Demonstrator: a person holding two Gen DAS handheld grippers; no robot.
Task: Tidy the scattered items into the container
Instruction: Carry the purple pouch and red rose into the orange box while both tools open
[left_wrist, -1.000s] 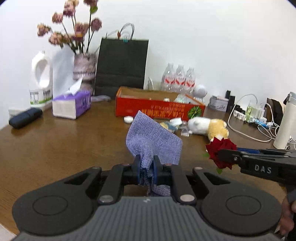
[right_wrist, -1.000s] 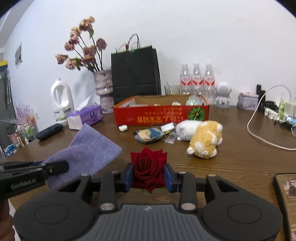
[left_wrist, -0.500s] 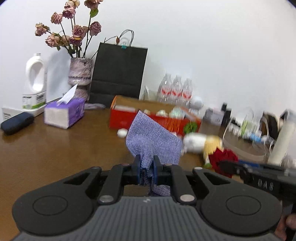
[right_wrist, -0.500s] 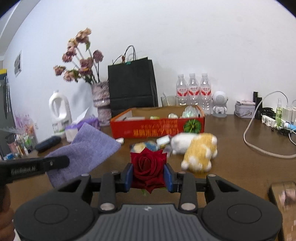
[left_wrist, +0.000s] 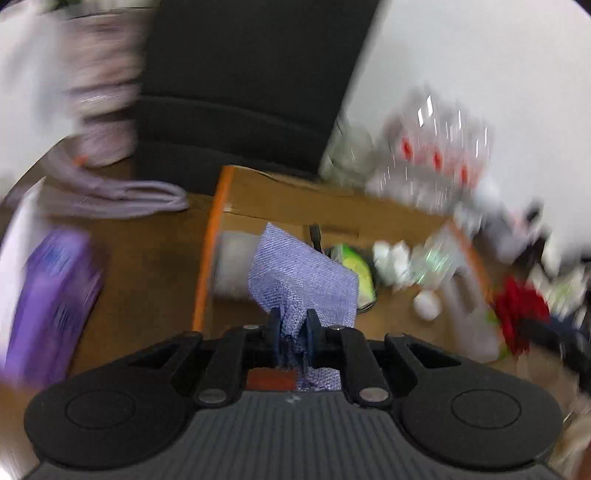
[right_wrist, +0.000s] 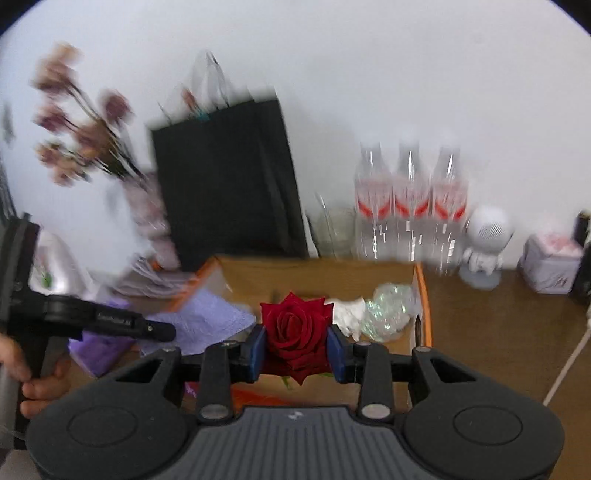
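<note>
My left gripper (left_wrist: 291, 328) is shut on a lilac woven cloth (left_wrist: 303, 284), which hangs over the left part of the open orange-rimmed cardboard box (left_wrist: 207, 251). My right gripper (right_wrist: 297, 349) is shut on a red rose (right_wrist: 295, 332), held above the box (right_wrist: 423, 291) near its front edge. The rose (left_wrist: 521, 314) also shows at the right of the left wrist view, and the cloth (right_wrist: 207, 321) with the left gripper (right_wrist: 162, 330) at the left of the right wrist view. Inside the box lie a crinkled clear wrapper (right_wrist: 388, 310), white bits and a green item (left_wrist: 358, 273).
A black paper bag (right_wrist: 225, 184) stands behind the box, with a vase of dried flowers (right_wrist: 85, 136) to its left. Three water bottles (right_wrist: 410, 199), a white figurine (right_wrist: 484, 247) and a small tin (right_wrist: 550, 266) line the back right. A purple tissue pack (left_wrist: 48, 299) lies left of the box.
Both grippers have swept forward across the table to above the box, still holding the cloth and the rose. The view tilts further down into the box and is blurred.
</note>
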